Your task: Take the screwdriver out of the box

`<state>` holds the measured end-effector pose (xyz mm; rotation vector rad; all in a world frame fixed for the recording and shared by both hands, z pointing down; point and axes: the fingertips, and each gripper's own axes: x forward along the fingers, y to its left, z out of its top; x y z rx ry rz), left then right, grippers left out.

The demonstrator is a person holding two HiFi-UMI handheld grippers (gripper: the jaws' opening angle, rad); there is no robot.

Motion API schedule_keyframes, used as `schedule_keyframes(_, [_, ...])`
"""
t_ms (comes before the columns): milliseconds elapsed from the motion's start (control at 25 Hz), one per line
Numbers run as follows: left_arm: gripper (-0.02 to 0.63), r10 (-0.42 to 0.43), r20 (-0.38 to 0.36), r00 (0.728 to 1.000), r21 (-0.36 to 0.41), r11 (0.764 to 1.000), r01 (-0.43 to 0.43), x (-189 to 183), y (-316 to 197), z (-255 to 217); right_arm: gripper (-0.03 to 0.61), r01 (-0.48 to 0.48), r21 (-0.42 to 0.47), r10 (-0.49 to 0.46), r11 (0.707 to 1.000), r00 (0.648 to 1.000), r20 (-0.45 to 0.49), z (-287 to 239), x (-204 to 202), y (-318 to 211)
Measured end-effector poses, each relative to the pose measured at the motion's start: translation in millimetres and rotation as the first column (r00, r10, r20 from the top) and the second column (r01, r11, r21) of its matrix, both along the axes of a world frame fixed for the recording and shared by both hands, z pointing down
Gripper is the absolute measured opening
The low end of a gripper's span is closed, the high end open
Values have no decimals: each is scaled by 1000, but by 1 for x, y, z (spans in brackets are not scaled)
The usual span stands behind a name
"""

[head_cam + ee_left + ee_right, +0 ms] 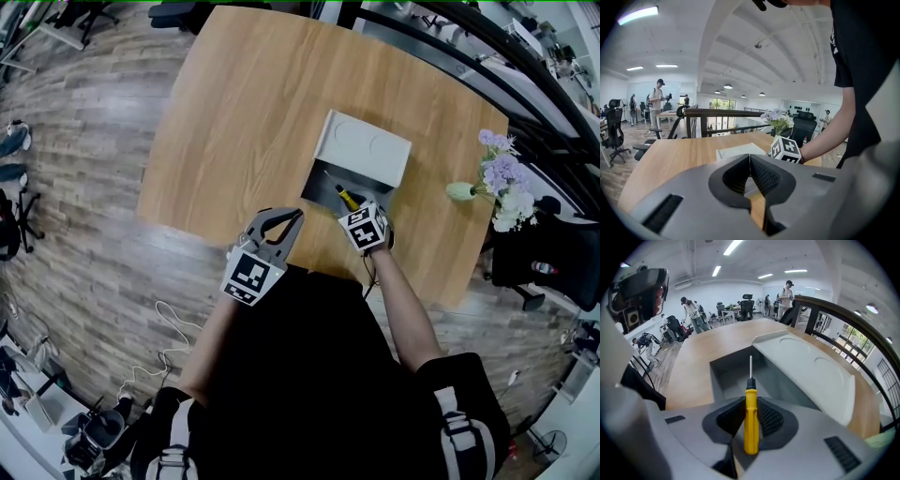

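Observation:
A yellow-handled screwdriver (750, 420) with a thin metal shaft sits between the jaws of my right gripper (750, 414), which is shut on its handle; the shaft points out over the open grey box (736, 373). In the head view the screwdriver (345, 196) lies over the near edge of the box (323, 183), just ahead of my right gripper (354, 208). The box's pale lid (364, 150) stands open at the far side. My left gripper (292, 217) hovers over the table to the box's left, shut with nothing in it.
The box rests on a wooden table (244, 112). A bunch of purple and white flowers (502, 187) stands at the table's right edge. A dark railing (839, 317) runs behind the table. Office chairs and people are farther off on the wood floor.

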<state>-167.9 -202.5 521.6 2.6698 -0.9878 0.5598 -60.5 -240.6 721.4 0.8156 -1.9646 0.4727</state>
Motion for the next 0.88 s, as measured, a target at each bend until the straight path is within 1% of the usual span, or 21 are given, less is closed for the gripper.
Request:
schedule_keyframes(200, [21, 13, 3, 1000, 22, 1000, -13, 17, 11, -7, 86, -22, 84, 20, 996, 1000, 24, -24, 16, 4])
schedule_keyframes(440, [21, 4, 7, 1000, 37, 999, -4, 35, 30, -15, 87, -23, 159, 12, 987, 997, 70, -57, 35, 19])
schedule_keyframes(880, [21, -24, -15, 1000, 75, 997, 25, 78, 67, -37, 86, 4, 235, -25, 972, 996, 90, -103, 81, 68])
